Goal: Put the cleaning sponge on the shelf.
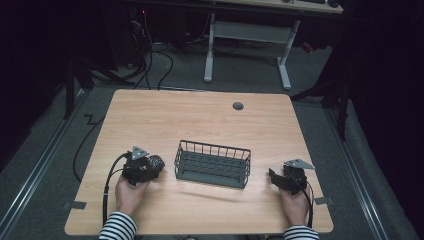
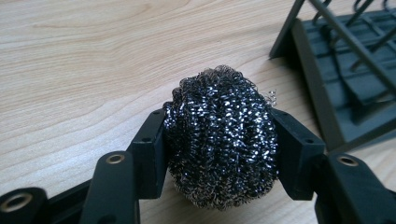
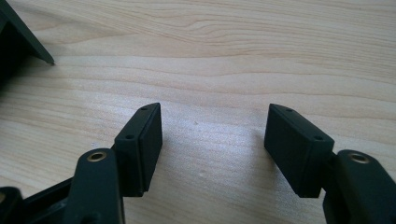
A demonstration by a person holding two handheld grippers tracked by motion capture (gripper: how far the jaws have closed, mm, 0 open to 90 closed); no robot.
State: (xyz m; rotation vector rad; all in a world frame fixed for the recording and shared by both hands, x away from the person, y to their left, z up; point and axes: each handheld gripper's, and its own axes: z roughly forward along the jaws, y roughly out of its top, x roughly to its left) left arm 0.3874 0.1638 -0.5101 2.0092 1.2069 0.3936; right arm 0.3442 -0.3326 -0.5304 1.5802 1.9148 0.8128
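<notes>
Steel wool scourer [image 2: 220,137] clamped in left gripper [image 2: 219,149]: both pads pressed into its sides, wire ball bulging above and below them, underside down on the wood. Fingers [image 2: 148,156] closed onto the ball, none of its width left free between them. In the high view, left gripper [image 1: 150,167] at 8 o'clock on the table [image 1: 200,120], held by the left hand [image 1: 130,196], striped sleeve [image 1: 118,228] behind it, cable [image 1: 107,192] looping back toward 6 o'clock. Scourer [image 1: 156,162] just at 9 o'clock of the wire basket [image 1: 213,164], near its left end but apart from it; same in the left gripper view, basket corner [image 2: 327,93] at 2 o'clock of the ball, gap of bare wood between.

Basket dark grey, rectangular, near table centre, slightly toward 6 o'clock, nothing seen inside it.

Right gripper [image 1: 274,176] at 4 o'clock on the table, just at 3 o'clock of the basket's right end, held by the right hand [image 1: 294,205]. In the right gripper view, right gripper [image 3: 215,140] with fingers [image 3: 140,144] spread wide, bare wood between the pads, nothing held. Basket corner [image 3: 18,37] at 10 o'clock of that view.

Round grey grommet [image 1: 238,106] at 12 o'clock on the table, well apart from everything.
</notes>
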